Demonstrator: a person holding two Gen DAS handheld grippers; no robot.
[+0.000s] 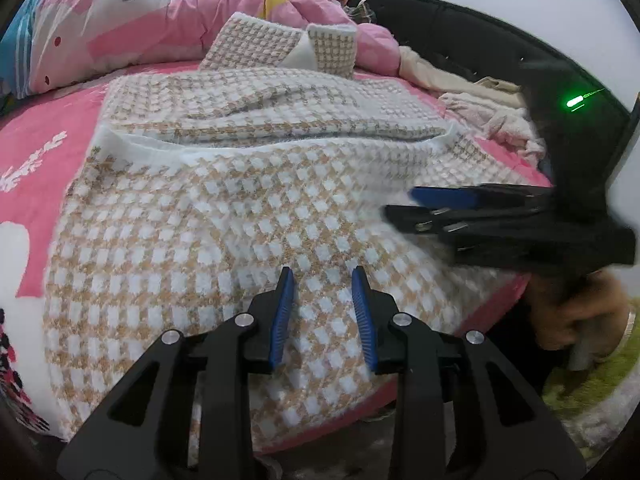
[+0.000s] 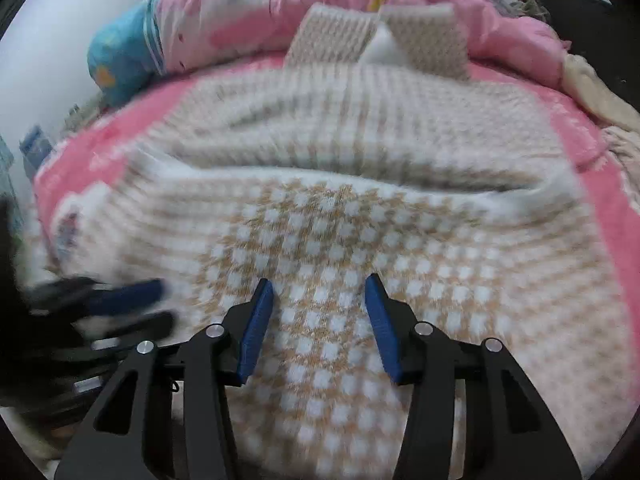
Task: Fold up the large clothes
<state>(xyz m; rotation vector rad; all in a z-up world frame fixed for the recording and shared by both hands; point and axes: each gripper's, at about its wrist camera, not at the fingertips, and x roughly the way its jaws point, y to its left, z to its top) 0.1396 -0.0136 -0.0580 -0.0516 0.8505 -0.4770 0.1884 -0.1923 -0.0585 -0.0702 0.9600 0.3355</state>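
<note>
A large tan-and-white checked knit sweater (image 1: 224, 216) lies spread on the pink bed, its near half folded up over the middle with a white hem edge across it. It also fills the right wrist view (image 2: 320, 240). My left gripper (image 1: 323, 276) is open and empty, just above the sweater's near part. My right gripper (image 2: 319, 286) is open and empty above the sweater. It shows from the side in the left wrist view (image 1: 404, 204), at the sweater's right edge. The left gripper shows blurred at the left in the right wrist view (image 2: 164, 304).
A crumpled pink quilt (image 1: 168, 12) lies behind the sweater. The pink sheet (image 1: 44, 168) shows on the left. Loose pale clothes (image 1: 492, 112) lie at the right by a black headboard (image 1: 460, 28). A green rug (image 1: 600, 376) is on the floor.
</note>
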